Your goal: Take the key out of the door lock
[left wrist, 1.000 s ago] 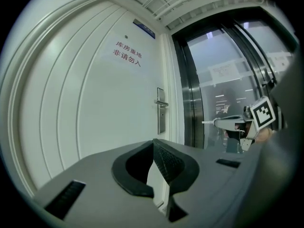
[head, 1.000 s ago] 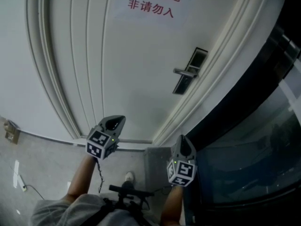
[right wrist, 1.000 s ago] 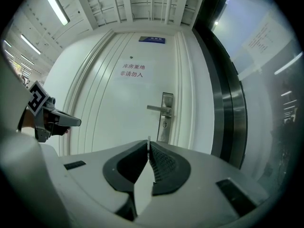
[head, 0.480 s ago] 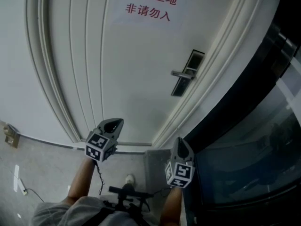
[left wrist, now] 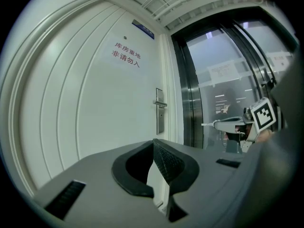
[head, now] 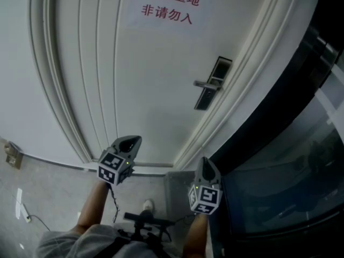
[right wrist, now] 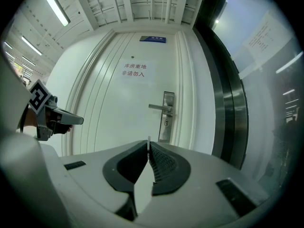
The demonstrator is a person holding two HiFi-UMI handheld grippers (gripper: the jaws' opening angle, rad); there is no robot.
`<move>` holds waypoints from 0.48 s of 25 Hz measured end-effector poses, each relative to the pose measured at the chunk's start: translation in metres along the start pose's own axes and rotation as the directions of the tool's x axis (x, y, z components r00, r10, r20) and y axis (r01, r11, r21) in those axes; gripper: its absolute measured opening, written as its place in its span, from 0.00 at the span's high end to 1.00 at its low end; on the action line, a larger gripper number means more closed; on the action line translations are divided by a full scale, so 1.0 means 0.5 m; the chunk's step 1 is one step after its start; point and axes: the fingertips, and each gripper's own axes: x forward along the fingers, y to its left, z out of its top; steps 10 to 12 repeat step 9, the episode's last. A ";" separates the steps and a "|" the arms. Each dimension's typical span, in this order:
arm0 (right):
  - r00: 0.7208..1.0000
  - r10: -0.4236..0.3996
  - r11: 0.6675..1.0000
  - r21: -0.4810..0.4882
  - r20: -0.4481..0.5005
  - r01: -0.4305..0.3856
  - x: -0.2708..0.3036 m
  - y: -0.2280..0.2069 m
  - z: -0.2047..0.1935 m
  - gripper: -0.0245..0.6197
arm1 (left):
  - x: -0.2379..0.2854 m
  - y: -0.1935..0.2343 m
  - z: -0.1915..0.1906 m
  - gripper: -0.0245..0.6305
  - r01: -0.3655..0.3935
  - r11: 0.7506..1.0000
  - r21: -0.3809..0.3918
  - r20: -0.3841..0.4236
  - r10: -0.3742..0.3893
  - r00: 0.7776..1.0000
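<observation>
A white door (head: 156,79) stands ahead with a dark lock plate (head: 212,83) and a silver lever handle (head: 203,84) at its right edge. In the right gripper view the keyhole (right wrist: 166,123) sits just below the handle (right wrist: 159,108); a key there is too small to make out. My left gripper (head: 130,140) and right gripper (head: 204,161) hang low, well short of the door, both shut with nothing between the jaws. The lock plate (left wrist: 160,112) also shows far off in the left gripper view.
A paper sign (head: 167,7) with red print hangs on the door. A dark-framed glass wall (head: 290,144) runs along the right. A wall box (head: 12,150) and a cable (head: 21,202) lie low at the left, by the person's shoe (head: 148,202).
The head view has shifted slightly, so the door handle and sign sit a little further left. Both grippers hold almost the same place and stay shut.
</observation>
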 end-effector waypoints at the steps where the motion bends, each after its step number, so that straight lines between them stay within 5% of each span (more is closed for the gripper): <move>1: 1.000 -0.001 1.000 -0.002 0.001 0.001 -0.001 -0.002 0.000 0.93 | 0.001 -0.003 0.001 0.97 0.002 1.000 0.001 0.001 -0.002 1.000; 12: 1.000 0.001 1.000 -0.001 0.006 0.000 -0.008 -0.014 -0.002 0.93 | 0.006 -0.017 0.002 0.97 0.002 1.000 0.009 0.001 -0.002 1.000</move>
